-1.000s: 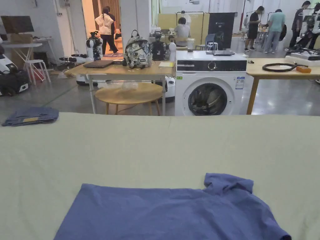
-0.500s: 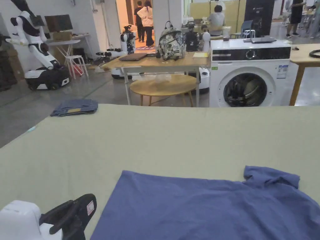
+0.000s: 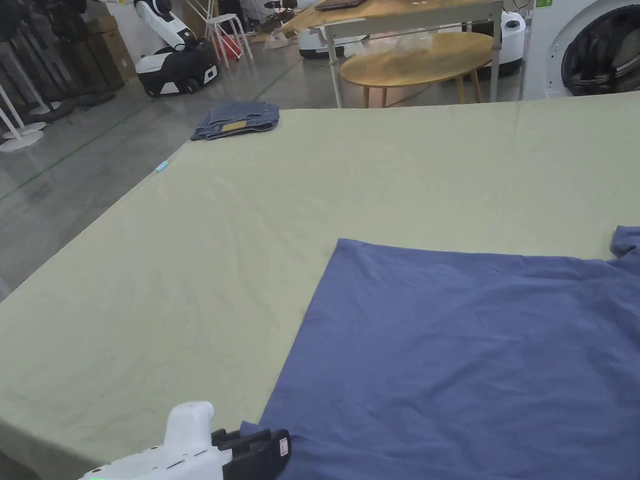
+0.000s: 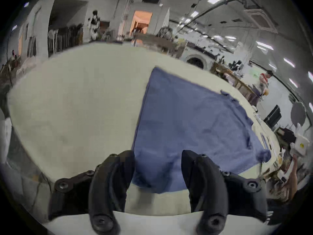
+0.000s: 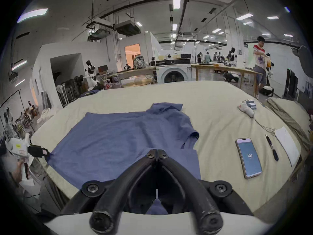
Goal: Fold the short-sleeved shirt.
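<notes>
Left gripper (image 4: 158,155) sits at the near-left corner of the blue shirt (image 3: 475,350), jaws spread wide with the hem corner lying between them, not pinched. Over in its own view the right gripper (image 5: 157,151) has its jaws pressed tip to tip above the shirt's near edge, with nothing seen caught between them. The shirt lies flat on the pale green table cover (image 3: 219,250), its left hem a straight edge, a sleeve (image 5: 190,137) rumpled to the right. Wide bare cloth spreads left and beyond. Folded jeans (image 3: 236,120) sit at the far-left corner; a phone (image 5: 248,157) and pen (image 5: 271,147) lie well right.
</notes>
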`<act>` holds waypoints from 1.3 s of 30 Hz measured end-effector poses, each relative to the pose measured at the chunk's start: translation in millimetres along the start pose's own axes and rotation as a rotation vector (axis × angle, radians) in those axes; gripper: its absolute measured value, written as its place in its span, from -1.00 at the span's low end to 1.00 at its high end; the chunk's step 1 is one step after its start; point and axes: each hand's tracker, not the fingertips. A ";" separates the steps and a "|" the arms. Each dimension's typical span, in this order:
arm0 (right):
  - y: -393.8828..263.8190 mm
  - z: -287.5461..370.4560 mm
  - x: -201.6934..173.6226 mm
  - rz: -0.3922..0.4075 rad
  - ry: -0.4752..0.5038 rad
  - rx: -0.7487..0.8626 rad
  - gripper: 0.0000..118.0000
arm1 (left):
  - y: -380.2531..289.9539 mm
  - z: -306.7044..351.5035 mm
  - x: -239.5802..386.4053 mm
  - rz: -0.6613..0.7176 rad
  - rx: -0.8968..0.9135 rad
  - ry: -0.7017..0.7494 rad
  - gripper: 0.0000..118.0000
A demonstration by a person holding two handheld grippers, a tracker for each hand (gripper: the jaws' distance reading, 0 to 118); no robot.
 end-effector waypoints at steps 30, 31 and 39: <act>-95.3 -7.2 49.1 -0.222 -0.149 -0.223 -0.94 | -0.2 -2.9 14.4 0.013 -0.011 0.057 -0.96; -90.2 -5.8 48.9 -0.205 -0.148 -0.208 -0.94 | 2.0 1.2 13.8 0.030 0.005 0.039 -0.96; 9.5 -64.6 65.5 -0.171 -0.031 -0.107 -0.95 | 103.0 2.2 55.1 -0.128 0.180 -0.016 -0.97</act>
